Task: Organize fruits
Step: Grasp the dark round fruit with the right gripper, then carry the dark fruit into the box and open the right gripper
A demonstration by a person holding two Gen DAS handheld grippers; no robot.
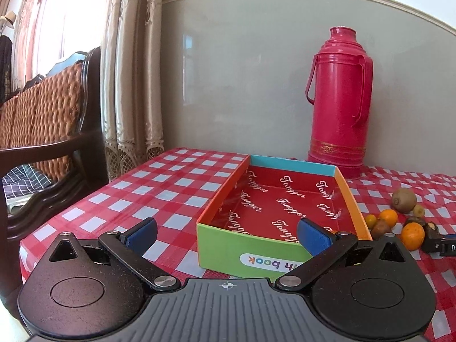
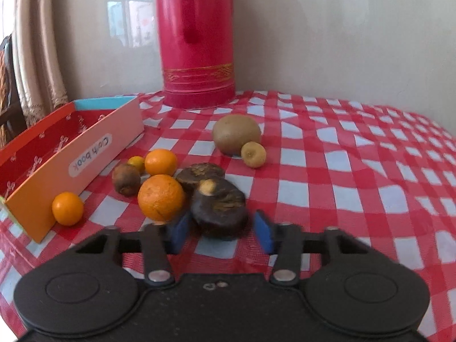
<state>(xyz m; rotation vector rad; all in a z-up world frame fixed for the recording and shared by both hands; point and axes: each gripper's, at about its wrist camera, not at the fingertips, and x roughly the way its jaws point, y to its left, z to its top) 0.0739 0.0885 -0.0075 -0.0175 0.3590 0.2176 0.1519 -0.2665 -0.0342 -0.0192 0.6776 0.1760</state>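
Red-and-white checked cloth (image 2: 327,171) covers the table, where an open cardboard box (image 1: 282,199) with a red printed lining sits near a tall pink thermos (image 1: 339,99), and the fruit lies loose on the cloth to the box's right: oranges (image 2: 161,198), a large kiwi (image 2: 236,134) and some dark, flattish fruits. Spread wide, the left gripper (image 1: 226,235) hovers before the box's near green wall with nothing between its blue pads. The right gripper (image 2: 222,230) brackets the nearest dark fruit (image 2: 219,208); blur hides whether the pads press it yet.
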